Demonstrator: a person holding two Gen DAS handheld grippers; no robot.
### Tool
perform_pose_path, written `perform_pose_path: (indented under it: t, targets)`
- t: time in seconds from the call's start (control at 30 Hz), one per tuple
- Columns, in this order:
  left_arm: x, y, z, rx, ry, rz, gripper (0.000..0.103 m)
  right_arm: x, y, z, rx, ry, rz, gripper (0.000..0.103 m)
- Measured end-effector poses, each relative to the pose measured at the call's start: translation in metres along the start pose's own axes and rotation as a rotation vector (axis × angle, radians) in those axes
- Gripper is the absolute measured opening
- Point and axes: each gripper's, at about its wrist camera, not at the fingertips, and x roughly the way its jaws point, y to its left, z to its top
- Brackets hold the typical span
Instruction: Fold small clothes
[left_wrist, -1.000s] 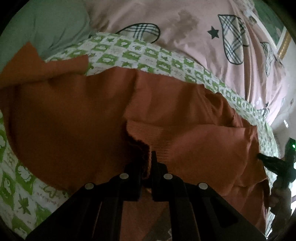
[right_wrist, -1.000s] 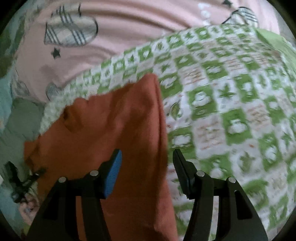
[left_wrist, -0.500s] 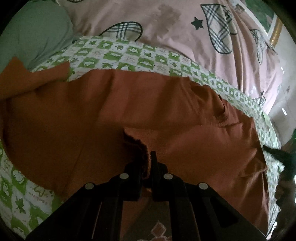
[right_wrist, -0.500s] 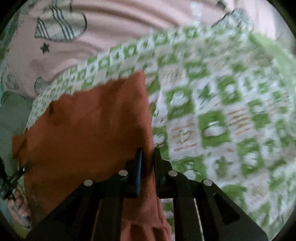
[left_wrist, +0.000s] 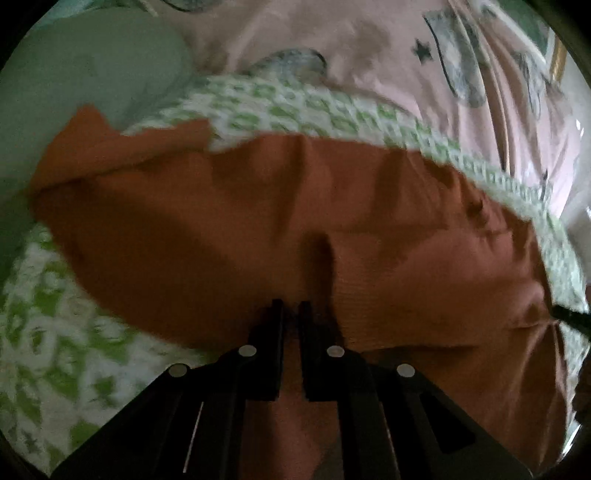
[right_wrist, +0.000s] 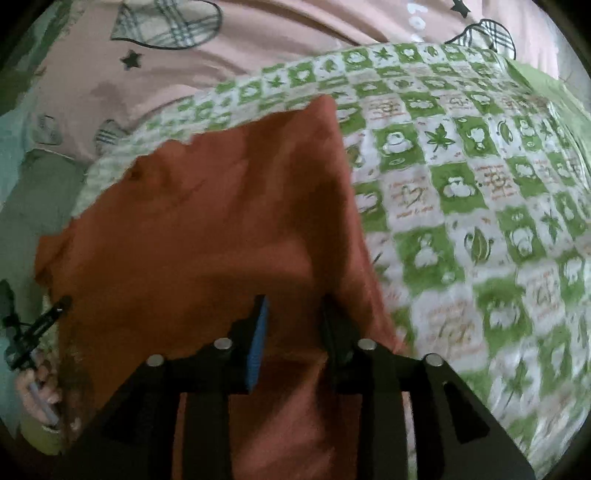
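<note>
Left gripper (left_wrist: 290, 308) clenched on orange garment (left_wrist: 221, 221). Right gripper (right_wrist: 295, 306) just opening, jaws apart over garment, on green checked blanket (right_wrist: 461, 192).

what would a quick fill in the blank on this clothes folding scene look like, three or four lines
1. The garment being folded is ____ in colour.
2. It lies on a checked cloth printed in white and ____.
3. The left gripper is ____ on a fold of the garment.
4. The right gripper has its jaws ____, apart over the garment's edge, having just been opening.

Missing words: orange; green; shut; open
</note>
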Motion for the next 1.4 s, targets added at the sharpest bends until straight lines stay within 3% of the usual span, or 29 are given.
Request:
perform_pose_path:
  t: [0.07,0.13,0.2,0.3,0.43,0.53,0.57,0.6,0.63,0.7,0.77,0.97,1.17,1.4]
  targets:
    - [-0.017,0.011,0.007,0.010,-0.052,0.060,0.017,-0.014,0.007,-0.011,-0.003,-0.018,0.046,0.047]
    - [-0.026,0.017,0.017,0.033,-0.085,0.110,0.048,-0.023,0.017,-0.019,-0.008,-0.029,0.079,0.048]
    - [-0.028,0.021,0.032,0.070,-0.122,0.197,0.063,-0.020,0.034,-0.024,-0.009,-0.028,0.110,0.048]
    - [-0.016,0.027,0.057,0.128,-0.129,0.288,0.074,-0.020,0.050,-0.034,-0.002,-0.014,0.162,0.053]
    - [0.020,0.030,0.084,0.229,-0.106,0.427,0.074,-0.013,0.062,-0.043,-0.009,0.014,0.178,0.056]
    - [0.054,0.041,0.097,0.264,-0.049,0.477,0.073,-0.011,0.065,-0.046,-0.011,0.032,0.184,0.056]
    - [0.065,0.046,0.103,0.265,-0.030,0.494,0.068,-0.011,0.065,-0.048,-0.010,0.036,0.183,0.056]
    - [0.070,0.052,0.107,0.259,-0.019,0.502,0.043,-0.011,0.065,-0.048,-0.010,0.038,0.181,0.056]
    - [0.076,0.058,0.111,0.244,-0.002,0.492,0.004,-0.011,0.064,-0.049,-0.009,0.038,0.179,0.056]
    - [0.074,0.072,0.119,0.157,0.014,0.410,0.004,-0.010,0.061,-0.049,-0.004,0.040,0.173,0.056]
    - [0.053,0.076,0.121,0.092,-0.038,0.313,0.004,-0.012,0.058,-0.051,0.002,0.035,0.170,0.056]
    - [-0.011,0.042,0.106,0.025,-0.124,0.044,0.004,-0.015,0.059,-0.055,0.014,0.017,0.187,0.056]
    - [-0.046,-0.048,0.079,0.078,-0.122,-0.239,0.004,-0.027,0.061,-0.059,0.012,-0.012,0.203,0.056]
    - [-0.016,-0.178,0.035,0.229,-0.027,-0.369,0.004,-0.039,0.042,-0.060,0.062,-0.051,0.184,0.056]
